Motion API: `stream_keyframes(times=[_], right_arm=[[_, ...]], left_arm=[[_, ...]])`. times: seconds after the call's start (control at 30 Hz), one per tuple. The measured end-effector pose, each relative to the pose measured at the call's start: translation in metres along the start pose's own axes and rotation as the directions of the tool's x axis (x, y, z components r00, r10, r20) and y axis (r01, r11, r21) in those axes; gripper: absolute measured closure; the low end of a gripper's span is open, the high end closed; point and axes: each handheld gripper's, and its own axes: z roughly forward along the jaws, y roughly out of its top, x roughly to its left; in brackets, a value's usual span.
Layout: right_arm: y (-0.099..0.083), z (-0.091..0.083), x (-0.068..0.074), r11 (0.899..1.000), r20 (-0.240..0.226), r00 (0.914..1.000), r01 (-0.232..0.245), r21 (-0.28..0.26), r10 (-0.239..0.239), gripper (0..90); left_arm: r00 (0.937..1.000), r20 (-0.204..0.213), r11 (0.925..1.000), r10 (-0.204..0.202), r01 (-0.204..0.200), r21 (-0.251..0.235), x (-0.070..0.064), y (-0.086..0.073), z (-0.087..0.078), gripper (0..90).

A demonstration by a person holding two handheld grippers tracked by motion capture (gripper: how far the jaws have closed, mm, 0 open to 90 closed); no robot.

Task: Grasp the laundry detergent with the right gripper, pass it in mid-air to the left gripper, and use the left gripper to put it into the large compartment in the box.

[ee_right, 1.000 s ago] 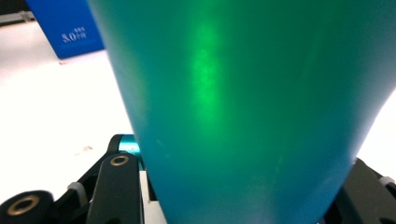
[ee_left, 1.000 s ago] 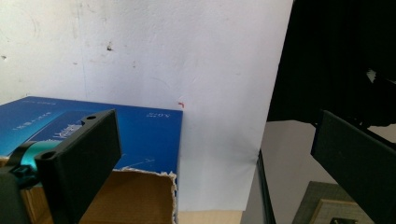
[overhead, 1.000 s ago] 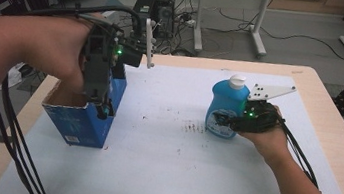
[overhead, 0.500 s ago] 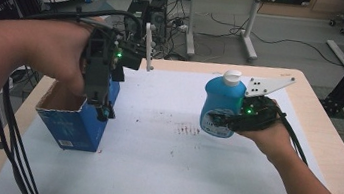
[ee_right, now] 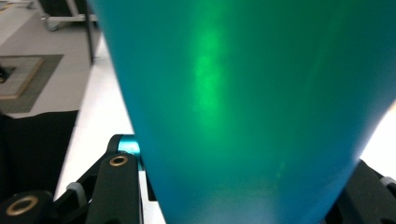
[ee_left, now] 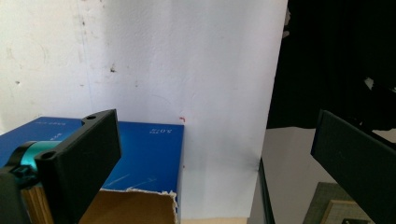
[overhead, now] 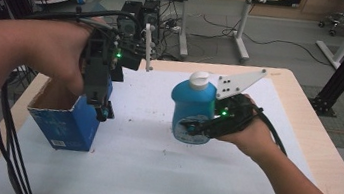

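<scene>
**Bottle in the air, box waiting to its left**

Taking the open blue box (overhead: 68, 123) as the landmark: it stands on the white table cover (overhead: 159, 176) at the table's left side, top flaps gone, cardboard inside showing. The left gripper (overhead: 102, 110) hangs right over the box's near-right wall, pointing steeply down, forearm coming in high from the left. In the left gripper view its jaws stand wide apart with nothing between them, the box's rim (ee_left: 140, 196) just below the left jaw.

Well to the right of the box, the blue bottle (overhead: 191, 109) is upright, white cap on top, its long axis vertical, and seems lifted clear of the table. The right gripper (overhead: 196, 128) is clamped around its lower body, hand reaching in from the right, wrist level. The bottle's wall (ee_right: 243, 102) sits squeezed between those jaws.

I judge the bottle must travel leftward and then down into the box's mouth; the right hand carries it, the left merely stands by the box.
</scene>
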Motion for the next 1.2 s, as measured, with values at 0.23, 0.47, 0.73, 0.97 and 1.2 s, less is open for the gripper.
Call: stream_keyframes(times=[0.23,0.47,0.73,0.97,1.2], right_arm=[[0.005,0.023,0.016,1.000,-0.077,0.9969,0.019,0.010,-0.018,46.3],[0.008,0.050,0.028,1.000,-0.134,0.9909,0.013,-0.004,-0.013,46.3],[0.018,0.079,0.037,1.000,-0.185,0.9827,0.008,-0.031,-0.014,46.3],[0.027,0.094,0.042,0.999,-0.204,0.9789,0.004,-0.050,-0.014,46.4],[0.042,0.103,0.048,0.998,-0.223,0.9743,0.022,-0.062,-0.035,46.4]], left_arm=[[0.9999,0.006,0.9999,0.010,-0.010,-0.011,-0.002,0.008,0.006,1.7],[0.9997,0.017,0.9998,0.017,-0.016,-0.015,-0.004,0.014,0.013,1.7],[0.9998,0.017,0.9997,0.013,-0.013,-0.018,-0.004,0.015,0.020,1.7],[0.9999,0.010,0.9998,0.008,-0.007,-0.018,-0.006,0.016,0.023,1.7],[1.0000,0.007,0.9998,-0.002,0.002,-0.017,-0.007,0.017,0.027,1.7]])
